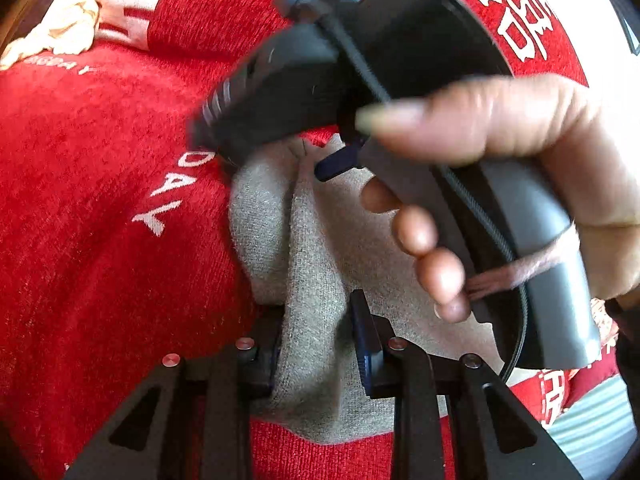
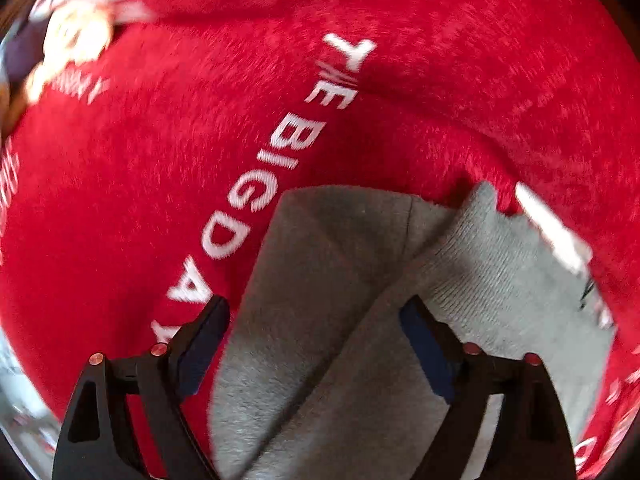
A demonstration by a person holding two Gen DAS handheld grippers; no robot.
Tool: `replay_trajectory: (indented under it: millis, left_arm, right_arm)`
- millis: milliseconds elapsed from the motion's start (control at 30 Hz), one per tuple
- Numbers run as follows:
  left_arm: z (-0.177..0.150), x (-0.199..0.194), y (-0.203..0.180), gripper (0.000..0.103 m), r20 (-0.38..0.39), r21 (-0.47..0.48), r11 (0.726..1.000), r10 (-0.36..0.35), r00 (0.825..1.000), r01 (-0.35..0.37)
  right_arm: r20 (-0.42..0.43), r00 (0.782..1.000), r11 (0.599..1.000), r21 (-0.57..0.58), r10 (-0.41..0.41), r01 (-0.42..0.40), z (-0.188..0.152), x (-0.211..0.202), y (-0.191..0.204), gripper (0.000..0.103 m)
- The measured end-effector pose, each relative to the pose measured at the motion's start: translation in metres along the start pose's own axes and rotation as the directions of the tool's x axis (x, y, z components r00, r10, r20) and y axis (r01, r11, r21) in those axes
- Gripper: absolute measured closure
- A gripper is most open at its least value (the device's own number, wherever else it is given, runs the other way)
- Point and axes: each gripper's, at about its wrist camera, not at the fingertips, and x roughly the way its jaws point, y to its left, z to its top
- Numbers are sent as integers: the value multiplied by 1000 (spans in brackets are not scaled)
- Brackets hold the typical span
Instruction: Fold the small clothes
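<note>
1. Hidden: most of the grey cloth (image 1: 320, 264) in the left view, covered by the right gripper (image 1: 340, 160) and the hand (image 1: 520, 184) holding it; far tip of that gripper blurred, only one dark blue pad showing by the cloth.
2. Cut off: white lettering on the red blanket (image 2: 120, 200), partly under the cloth, legible as "THE BIG DAY" only in pieces; more white characters at the blanket's far edge blurred.
3. Hard to make out: a cream, rope-like object (image 1: 60, 32) at the blanket's far left corner.
4. Lying on the blanket, just right of the lettering: the cloth (image 2: 320, 300), creased into overlapping flaps.
5. Left gripper (image 1: 316, 344): low over the cloth's near edge, fingers narrowly apart with a raised ridge of cloth pinched between them.
6. Right gripper (image 2: 316, 340): fingers spread wide, straddling the cloth, nothing between the pads; tilted down toward the cloth.
7. Hand wrapped round the grey handle, thumb on top, three fingers curled beneath.
</note>
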Motion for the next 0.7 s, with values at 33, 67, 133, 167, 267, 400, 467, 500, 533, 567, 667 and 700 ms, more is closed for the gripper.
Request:
replay_trajectory:
  millis: [33, 67, 133, 167, 267, 400, 467, 500, 533, 567, 667, 700]
  left_arm:
    - [0, 0, -1, 74, 2, 6, 1000, 6, 1000, -6]
    - [0, -1, -2, 76, 4, 12, 1000, 15, 1000, -15]
    - [0, -4, -6, 78, 8, 31, 999, 34, 999, -35]
    - [0, -5, -9, 78, 11, 38, 998, 43, 999, -43]
    - [-1, -7, -14, 79, 19, 64, 995, 75, 997, -76]
    - [-4, -13, -26, 80, 46, 98, 988, 118, 992, -122]
    - [-5, -17, -29, 80, 61, 114, 984, 131, 990, -137]
    - [-5, -18, -31, 80, 64, 120, 982, 138, 988, -145]
    - [-5, -18, -32, 80, 66, 123, 981, 144, 987, -151]
    - [-5, -18, -34, 80, 67, 125, 980, 149, 987, -157]
    - [-4, -16, -39, 81, 72, 134, 975, 171, 983, -179]
    - [-4, -17, -42, 81, 75, 137, 972, 180, 981, -189]
  right_arm:
    - [9, 999, 999, -22, -39, 39, -3, -1, 2, 38]
    - [32, 999, 998, -33, -43, 44, -7, -5, 1, 58]
    - [62, 998, 999, -16, -32, 33, -11, -14, -10, 79]
    - [68, 998, 1000, 0, -1, 1, -13, -16, -16, 81]
    - [124, 990, 997, 26, 72, -76, -25, -24, -29, 82]
    - [201, 965, 982, 54, 169, -184, -41, -34, -48, 83]
    - [237, 946, 969, 60, 220, -240, -47, -40, -57, 83]
    - [252, 938, 964, 59, 237, -259, -47, -44, -62, 83]
    - [263, 931, 959, 59, 252, -276, -45, -48, -67, 83]
    - [281, 920, 952, 59, 272, -300, -48, -52, -74, 83]
    - [316, 894, 932, 71, 317, -356, -52, -58, -87, 83]
    - [328, 885, 925, 72, 330, -372, -54, -60, -91, 83]
